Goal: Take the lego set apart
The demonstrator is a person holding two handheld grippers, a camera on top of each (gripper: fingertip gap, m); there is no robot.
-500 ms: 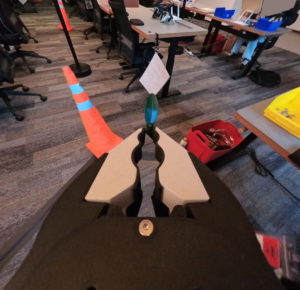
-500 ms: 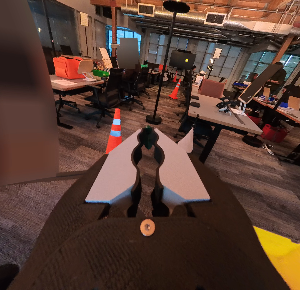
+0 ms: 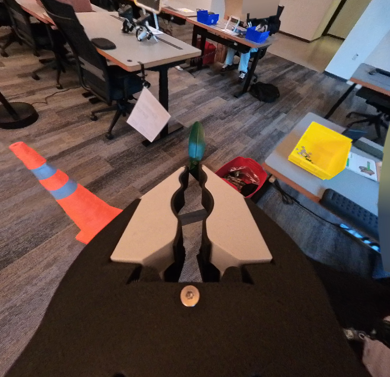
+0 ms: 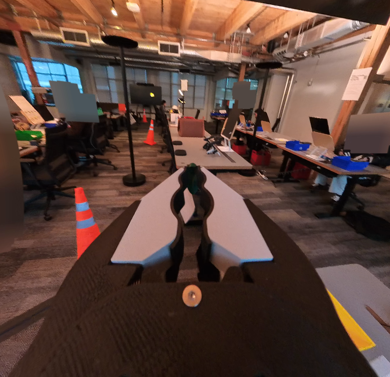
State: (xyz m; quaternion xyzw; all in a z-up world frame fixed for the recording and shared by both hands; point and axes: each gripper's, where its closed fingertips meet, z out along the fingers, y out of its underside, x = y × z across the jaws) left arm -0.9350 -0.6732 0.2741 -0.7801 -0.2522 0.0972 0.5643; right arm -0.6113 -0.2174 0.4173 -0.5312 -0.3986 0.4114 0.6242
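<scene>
Pinching a green leaf-shaped lego piece [image 3: 196, 144] at its stem, the left hand-held gripper [image 3: 194, 170] hung over the carpet, the leaf sticking up past the tips at frame centre. An orange cone [image 3: 61, 189] lay tilted at left, a red basket [image 3: 242, 175] sat just right of the tips, and a bench [image 3: 341, 185] edge cut in at right, carrying a yellow bin [image 3: 320, 150] with small lego bits inside. A paper tag [image 3: 148, 115] dangled from a grey desk [image 3: 137, 48] beyond, and open floor stretched ahead between them.

The right hand-held gripper [image 4: 192, 170] was pressed onto a small dark green lego piece [image 4: 191, 180], held in the air. Ahead stood another upright cone [image 4: 85, 221] at lower left, a black lamp pole [image 4: 128, 117] left of centre, and long desks [image 4: 202, 153] running away; a yellow edge [image 4: 348, 326] showed at lower right.
</scene>
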